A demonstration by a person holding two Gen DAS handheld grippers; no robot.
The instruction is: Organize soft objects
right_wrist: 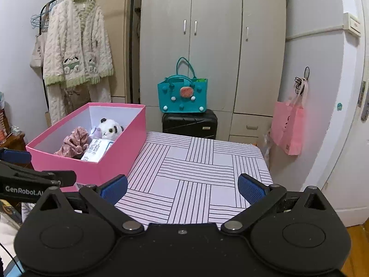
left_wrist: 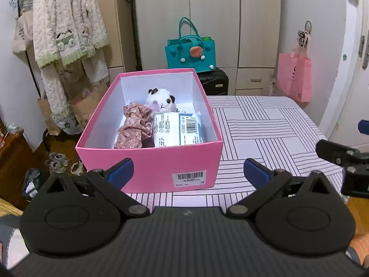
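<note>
Logging 1 pink box (left_wrist: 147, 161) at the left of the striped table (left_wrist: 265, 124), holding 3 soft items: panda plush (left_wrist: 162, 100) at the far end, floral scrunchie (left_wrist: 133, 127) on the left, tissue packs (left_wrist: 177, 129) on the right. My left gripper (left_wrist: 188, 173) hangs before the box, fingers spread wide, holding nothing. My right gripper (right_wrist: 182, 188) sits over bare cloth, equally wide apart, nothing between its pads.

A beige wardrobe (right_wrist: 207, 46) fills the centre of the frame, a teal bag (right_wrist: 182, 95) atop a black suitcase (right_wrist: 190, 124) before it, a fleecy robe (right_wrist: 76, 53) hanging upper left, a pink bag (right_wrist: 288, 127) on the white wall at right.
</note>
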